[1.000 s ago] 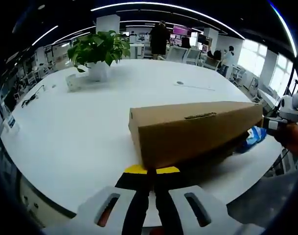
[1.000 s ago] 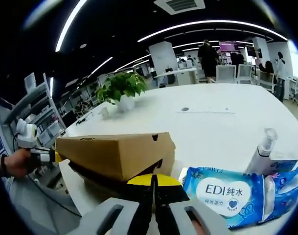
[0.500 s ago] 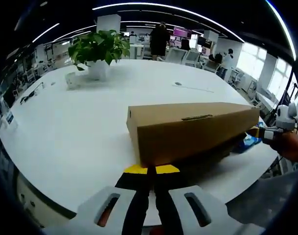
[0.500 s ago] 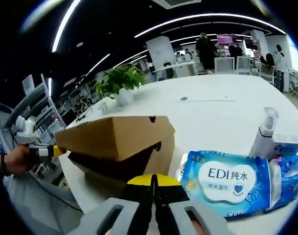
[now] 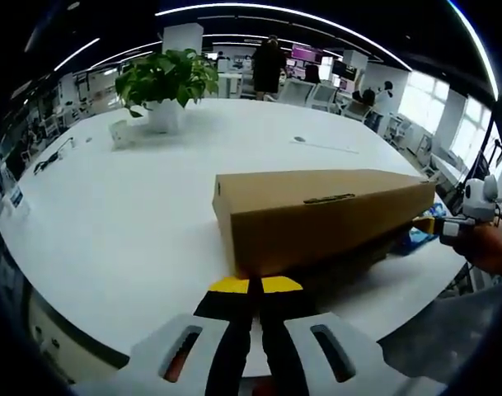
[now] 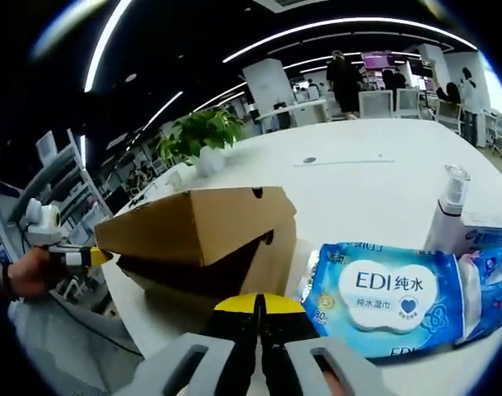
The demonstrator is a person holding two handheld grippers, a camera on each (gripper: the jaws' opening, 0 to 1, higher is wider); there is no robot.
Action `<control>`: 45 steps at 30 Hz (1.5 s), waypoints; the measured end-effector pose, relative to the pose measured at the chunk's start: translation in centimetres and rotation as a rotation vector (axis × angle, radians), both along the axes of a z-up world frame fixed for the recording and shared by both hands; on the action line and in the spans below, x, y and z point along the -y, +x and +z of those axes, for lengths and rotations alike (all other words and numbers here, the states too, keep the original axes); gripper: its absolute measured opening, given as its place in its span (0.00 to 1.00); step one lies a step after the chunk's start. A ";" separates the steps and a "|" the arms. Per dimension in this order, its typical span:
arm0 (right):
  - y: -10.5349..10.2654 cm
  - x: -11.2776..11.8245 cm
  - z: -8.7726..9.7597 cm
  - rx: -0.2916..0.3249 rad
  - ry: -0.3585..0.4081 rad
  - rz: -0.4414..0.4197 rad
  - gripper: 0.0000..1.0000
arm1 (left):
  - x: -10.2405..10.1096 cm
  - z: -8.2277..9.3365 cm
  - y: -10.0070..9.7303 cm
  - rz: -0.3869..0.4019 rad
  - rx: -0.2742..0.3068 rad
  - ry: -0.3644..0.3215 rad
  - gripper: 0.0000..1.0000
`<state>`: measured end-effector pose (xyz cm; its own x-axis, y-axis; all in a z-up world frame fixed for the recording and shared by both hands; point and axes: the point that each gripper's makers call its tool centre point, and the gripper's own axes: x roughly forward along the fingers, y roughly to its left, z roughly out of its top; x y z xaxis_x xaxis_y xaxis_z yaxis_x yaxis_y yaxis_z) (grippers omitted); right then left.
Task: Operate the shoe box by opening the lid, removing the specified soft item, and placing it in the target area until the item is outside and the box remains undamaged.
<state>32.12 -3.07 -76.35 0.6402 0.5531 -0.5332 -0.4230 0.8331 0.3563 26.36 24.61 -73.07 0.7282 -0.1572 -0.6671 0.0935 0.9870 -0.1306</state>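
Observation:
A brown cardboard shoe box (image 5: pixel 316 219) lies on the white table (image 5: pixel 110 214). Its lid (image 6: pixel 193 227) is tilted up, leaving a dark gap over the base (image 6: pixel 271 256). My left gripper (image 5: pixel 249 285) has its yellow tips shut at the lid's near corner, and it also shows held in a hand at the lid's far end (image 6: pixel 84 257). My right gripper (image 6: pixel 257 304) is shut, its tips low at the box's other end, and it meets the lid's rim (image 5: pixel 436 224). The box's inside is hidden.
A blue pack of EDI wet wipes (image 6: pixel 391 293) lies right of the box, with a white pump bottle (image 6: pixel 447 214) behind it. A potted plant (image 5: pixel 164 82) stands far back. The table edge (image 5: pixel 86 338) curves near me. People stand in the office behind.
The lid has risen a little, so the dark gap under it is wider in the right gripper view. Both grippers stay shut at the lid's ends.

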 end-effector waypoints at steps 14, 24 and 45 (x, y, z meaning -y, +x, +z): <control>-0.7 -0.7 -0.4 -0.013 0.009 -0.006 0.00 | -0.5 -0.3 -0.5 0.003 -0.018 -0.019 0.00; -1.2 -0.7 -1.2 -0.050 0.047 -0.027 0.00 | -0.6 -0.1 -0.1 -0.015 -0.023 -0.005 0.00; -0.1 -2.7 1.1 -0.035 0.155 -0.050 0.22 | -0.9 -0.2 2.1 0.131 -0.020 -0.243 0.22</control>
<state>32.04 -0.39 -75.25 0.6513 0.5984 -0.4665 -0.3675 0.7867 0.4961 28.51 25.47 -73.27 0.7399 -0.2199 -0.6358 -0.0381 0.9299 -0.3659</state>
